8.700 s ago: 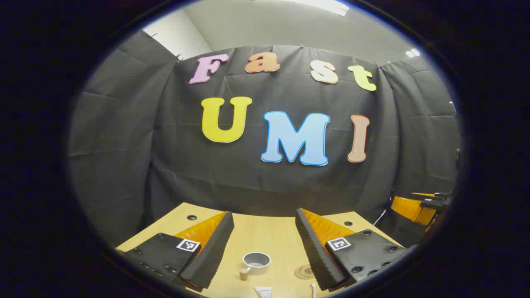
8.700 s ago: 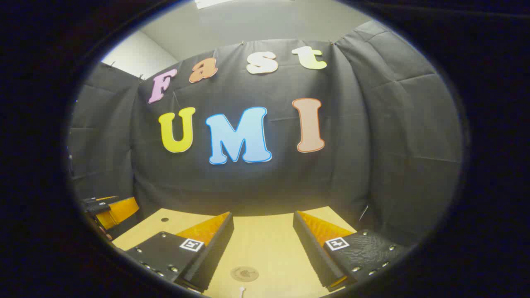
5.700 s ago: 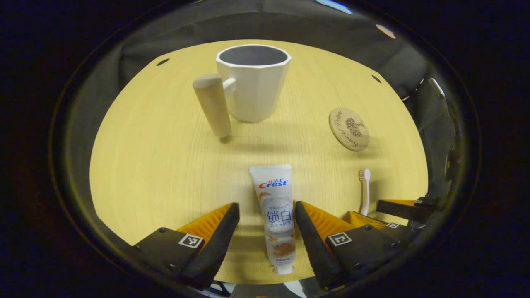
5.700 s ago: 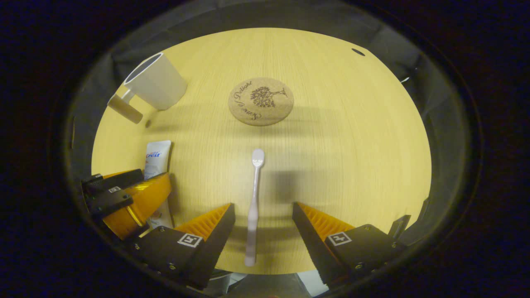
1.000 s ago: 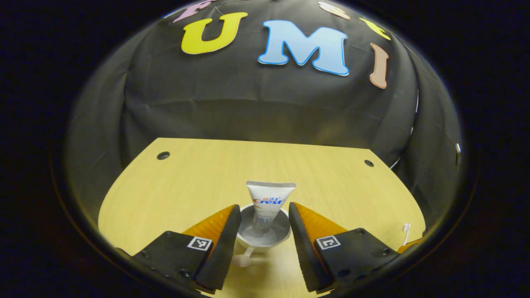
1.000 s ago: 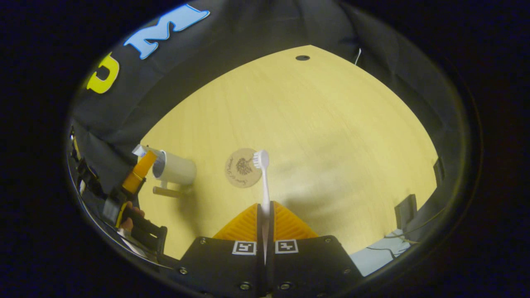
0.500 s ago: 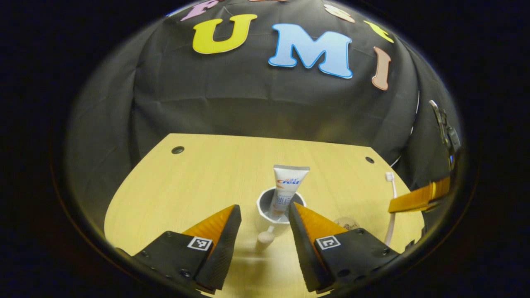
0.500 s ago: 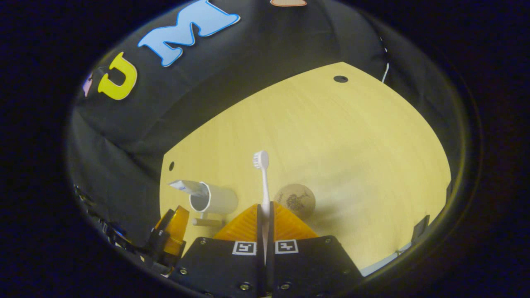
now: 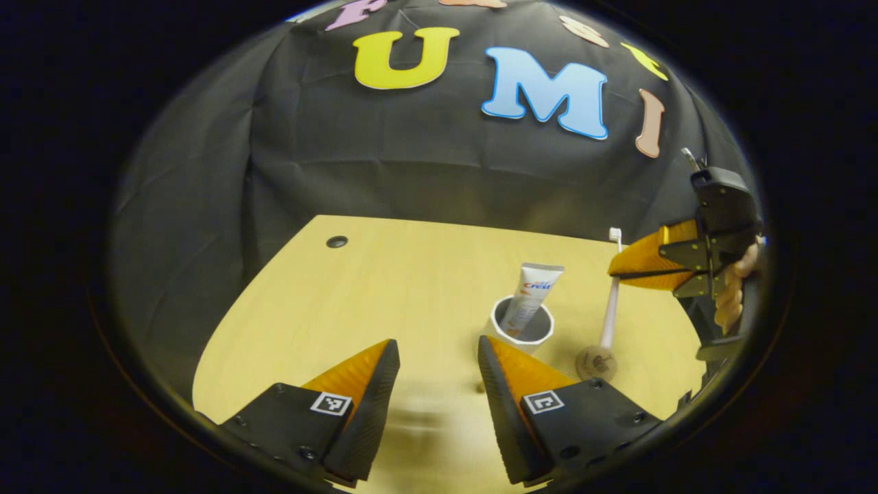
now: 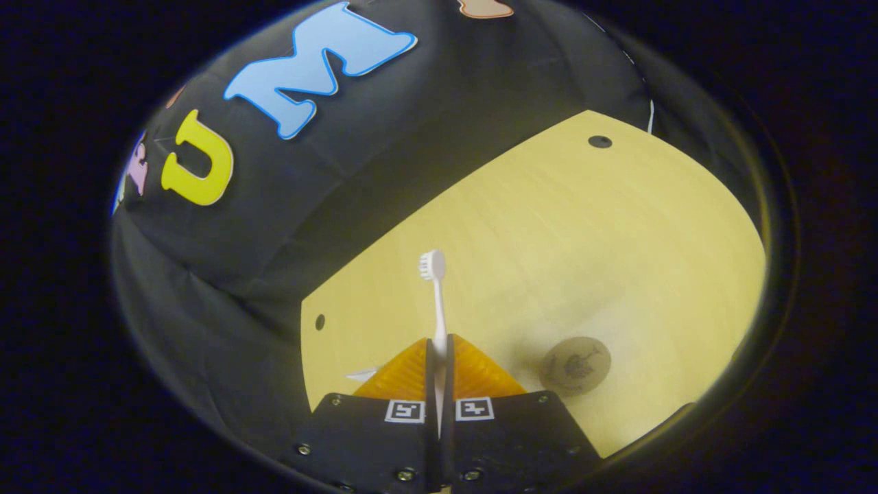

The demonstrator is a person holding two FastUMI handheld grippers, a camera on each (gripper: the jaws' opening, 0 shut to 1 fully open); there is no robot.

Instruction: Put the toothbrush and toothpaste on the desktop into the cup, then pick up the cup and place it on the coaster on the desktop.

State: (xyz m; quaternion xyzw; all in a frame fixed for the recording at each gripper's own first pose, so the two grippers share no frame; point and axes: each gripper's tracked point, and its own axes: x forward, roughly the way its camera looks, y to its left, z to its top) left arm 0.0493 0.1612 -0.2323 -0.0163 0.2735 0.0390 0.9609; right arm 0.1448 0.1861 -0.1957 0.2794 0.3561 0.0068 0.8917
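Pale wooden desktop (image 9: 384, 288) fills the left gripper view; the cup (image 9: 521, 331) holds the toothpaste (image 9: 532, 296), leaning upright, its base partly hidden behind the left gripper (image 9: 432, 357), jaws wide and empty; the coaster (image 9: 595, 362) lies just beside it; the right gripper (image 9: 621, 269) holds the toothbrush (image 9: 610, 302) near vertical, bristles up.

Right gripper view: jaws clamped narrow on the toothbrush (image 10: 435, 295), head pointing away; coaster (image 10: 575, 365) lies apart on the desktop.

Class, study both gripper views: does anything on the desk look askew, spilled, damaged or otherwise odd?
Nothing spilled or damaged. The toothpaste leans tilted in the cup, as a tube naturally would. The right gripper holds the toothbrush above the desk, brush head up. The coaster lies flat.
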